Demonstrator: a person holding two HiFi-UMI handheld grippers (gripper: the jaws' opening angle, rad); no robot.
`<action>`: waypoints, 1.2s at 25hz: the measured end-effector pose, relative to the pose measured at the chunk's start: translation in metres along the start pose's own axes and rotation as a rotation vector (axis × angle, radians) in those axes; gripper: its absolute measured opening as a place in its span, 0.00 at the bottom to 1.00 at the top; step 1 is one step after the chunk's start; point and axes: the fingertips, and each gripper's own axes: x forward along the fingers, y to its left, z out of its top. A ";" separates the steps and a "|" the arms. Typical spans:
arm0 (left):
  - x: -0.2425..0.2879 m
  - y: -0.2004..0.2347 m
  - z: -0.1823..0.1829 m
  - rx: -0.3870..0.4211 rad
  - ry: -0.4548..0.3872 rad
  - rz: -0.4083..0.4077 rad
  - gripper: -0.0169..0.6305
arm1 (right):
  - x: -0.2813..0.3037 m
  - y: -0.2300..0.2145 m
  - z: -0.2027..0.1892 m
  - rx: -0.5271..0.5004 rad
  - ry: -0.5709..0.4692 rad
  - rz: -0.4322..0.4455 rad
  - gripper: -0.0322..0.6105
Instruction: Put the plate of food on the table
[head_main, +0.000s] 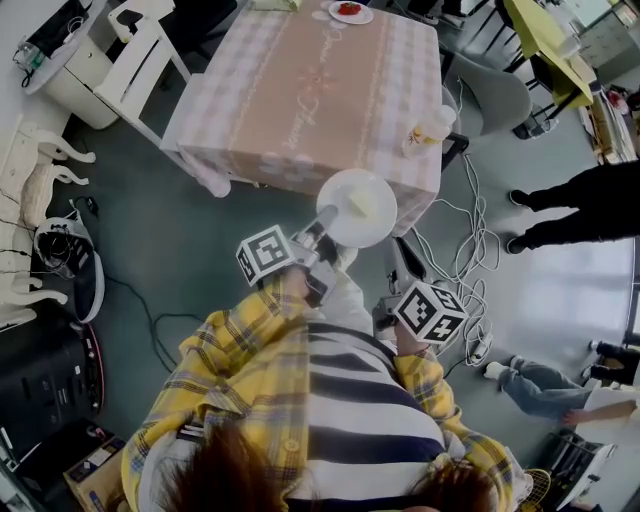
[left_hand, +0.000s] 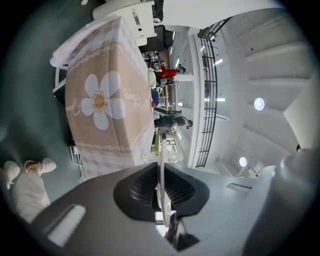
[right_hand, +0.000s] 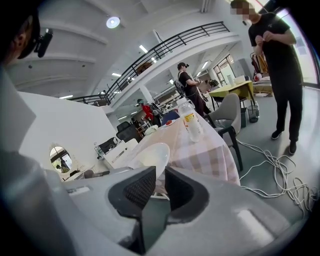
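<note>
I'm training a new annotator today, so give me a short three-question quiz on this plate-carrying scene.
1. Which grips the white plate: the left tongs or the right tongs?
2. True or false: the plate already rests on the table.
3. Fill in: at the table's corner nearest the right tongs stands a clear ____.
Key: 1, the left tongs, clamped on its rim. 2, false: it is held in the air by the table's near edge. 3, bottle.
</note>
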 end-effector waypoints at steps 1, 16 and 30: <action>0.003 0.001 0.003 0.003 -0.001 0.001 0.06 | 0.004 -0.002 0.001 0.002 0.001 -0.001 0.13; 0.079 0.009 0.049 0.031 0.003 0.030 0.06 | 0.083 -0.024 0.048 0.011 0.016 0.014 0.12; 0.120 0.015 0.089 0.051 -0.039 0.084 0.06 | 0.138 -0.031 0.077 0.004 0.077 0.046 0.11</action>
